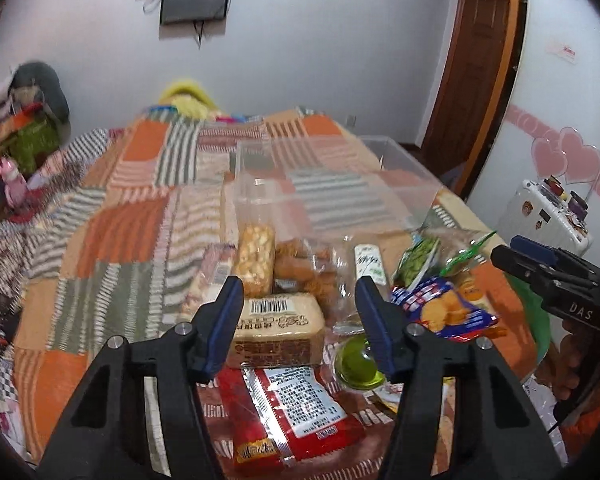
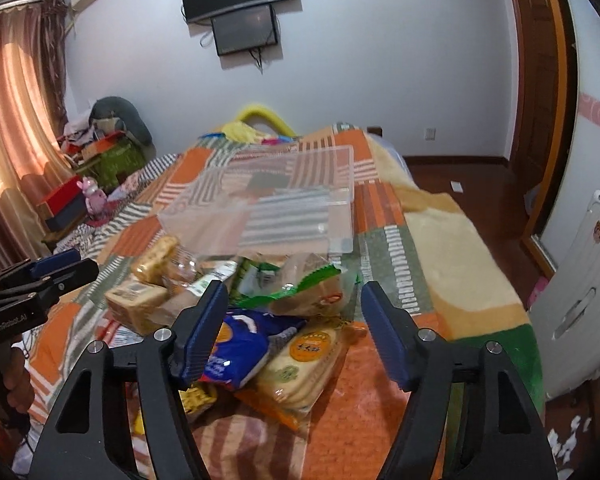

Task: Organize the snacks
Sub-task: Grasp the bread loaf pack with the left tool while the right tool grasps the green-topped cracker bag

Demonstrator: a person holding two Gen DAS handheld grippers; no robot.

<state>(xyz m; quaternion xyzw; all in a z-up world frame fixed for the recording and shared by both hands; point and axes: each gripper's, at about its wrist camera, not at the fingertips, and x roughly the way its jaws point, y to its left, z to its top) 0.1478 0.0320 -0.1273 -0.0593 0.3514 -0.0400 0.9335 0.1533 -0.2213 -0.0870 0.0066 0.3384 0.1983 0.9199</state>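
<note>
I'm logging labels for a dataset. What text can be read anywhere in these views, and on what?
"DAS": on the right gripper's black body, seen from the left wrist.
"GenRobot.AI": on the left gripper's body, seen from the right wrist.
Beige packet: barcode and characters, too blurred to read.
Red packet: white label, print too small.
Blue packet: unreadable.

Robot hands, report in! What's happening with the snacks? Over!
Left gripper open, right gripper open, both empty. Heap of wrapped snacks unsorted on patchwork blanket. Clear plastic bin behind, empty. Nothing blocking.
</note>
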